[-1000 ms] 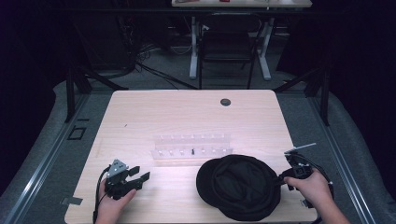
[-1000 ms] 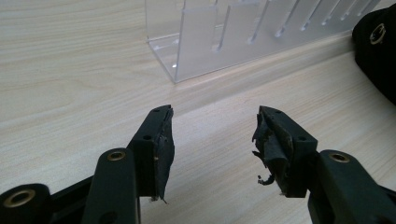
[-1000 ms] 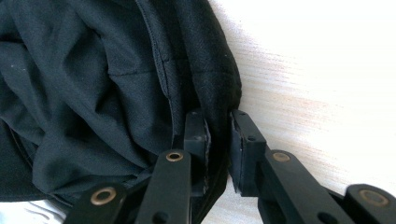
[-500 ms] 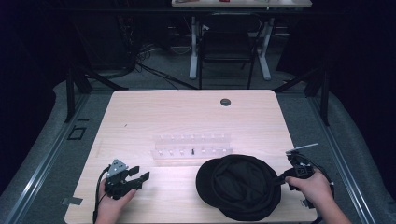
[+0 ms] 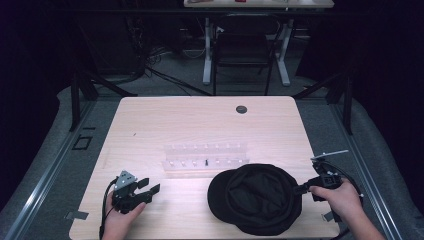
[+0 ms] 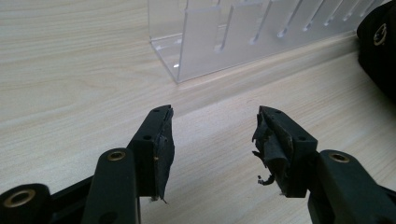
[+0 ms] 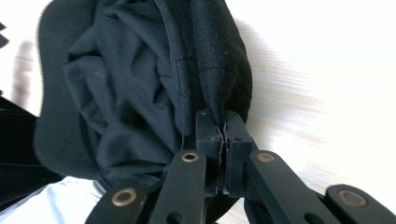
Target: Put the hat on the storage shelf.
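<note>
Right gripper view has the right gripper (image 7: 223, 135) clenched on the rim fabric of the black cap (image 7: 140, 84), which lies at the table's (image 5: 200, 120) near right edge. Left gripper (image 6: 212, 135) sits released, holding nothing, near the clear rack (image 6: 243, 32). Best to lift slowly so the thin pinch doesn't slip. How much fabric is actually pinched is hard to judge, probably just the hem.

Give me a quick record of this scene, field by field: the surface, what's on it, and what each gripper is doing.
surface: light wooden table
item in hand: black cap, near the front edge, right of centre
other item: clear acrylic rack, mid-table, behind the cap
right gripper: jaws shut on the cap's fabric edge
left gripper: jaws open, nothing between them, low over the table at front left, pointing toward the rack
</note>
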The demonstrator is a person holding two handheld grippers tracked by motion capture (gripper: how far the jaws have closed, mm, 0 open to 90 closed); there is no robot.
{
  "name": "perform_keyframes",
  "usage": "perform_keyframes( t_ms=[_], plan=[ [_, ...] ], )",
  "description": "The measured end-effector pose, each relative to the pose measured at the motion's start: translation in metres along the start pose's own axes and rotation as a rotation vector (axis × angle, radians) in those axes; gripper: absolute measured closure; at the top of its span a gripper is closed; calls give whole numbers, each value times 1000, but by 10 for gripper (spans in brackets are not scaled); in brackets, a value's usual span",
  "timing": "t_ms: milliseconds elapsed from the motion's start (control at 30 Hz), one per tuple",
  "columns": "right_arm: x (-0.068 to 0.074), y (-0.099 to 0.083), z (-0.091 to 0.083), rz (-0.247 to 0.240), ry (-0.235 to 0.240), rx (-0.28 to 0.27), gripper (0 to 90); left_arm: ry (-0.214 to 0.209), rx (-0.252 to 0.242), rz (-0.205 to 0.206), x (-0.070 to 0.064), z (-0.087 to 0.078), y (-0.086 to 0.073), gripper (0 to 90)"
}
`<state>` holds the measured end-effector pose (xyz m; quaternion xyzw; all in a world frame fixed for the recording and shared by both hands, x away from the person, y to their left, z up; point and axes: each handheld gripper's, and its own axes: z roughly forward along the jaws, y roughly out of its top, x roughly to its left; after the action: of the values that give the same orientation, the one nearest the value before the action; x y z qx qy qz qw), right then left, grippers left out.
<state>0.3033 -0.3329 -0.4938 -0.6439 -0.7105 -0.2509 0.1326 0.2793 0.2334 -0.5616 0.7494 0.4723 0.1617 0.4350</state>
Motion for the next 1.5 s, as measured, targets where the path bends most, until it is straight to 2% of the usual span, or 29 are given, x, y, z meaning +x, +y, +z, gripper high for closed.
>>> perform_keyframes(
  t_ms=[67,100,133,167,200,367,467,700,733,767,867,900,1233,1500],
  plan=[
    [4,0,-3,13,12,-10,878,0,-1,-1,0,0,0,466],
    [3,1,-6,-16,28,2,878,1,-1,-2,0,0,0,466],
    [3,1,-8,-18,33,5,878,0,-1,-3,0,0,0,466],
    [6,0,-9,3,40,-20,878,0,-1,-3,0,0,0,466],
    [5,1,-11,-8,52,-11,879,1,0,-3,0,0,0,466],
    [10,1,-19,-3,101,-32,880,1,-1,-4,0,0,0,466],
    [13,2,-23,-14,108,-25,880,2,0,-3,0,0,0,466],
    [23,5,-32,-17,158,-39,881,3,0,-4,0,0,0,466],
    [26,5,-31,6,161,-60,881,3,-1,-5,0,0,0,466],
    [26,6,-33,-16,167,-46,882,4,-2,-5,0,0,0,466],
    [29,7,-37,-18,186,-30,882,4,-3,-4,0,0,0,466],
    [30,8,-37,-17,197,-44,882,4,-3,-4,0,0,0,466],
    [45,12,-50,-29,299,-67,883,5,-3,-4,1,0,0,466],
    [59,13,-54,-42,346,-64,883,5,-4,-4,1,0,0,466]
  ],
)
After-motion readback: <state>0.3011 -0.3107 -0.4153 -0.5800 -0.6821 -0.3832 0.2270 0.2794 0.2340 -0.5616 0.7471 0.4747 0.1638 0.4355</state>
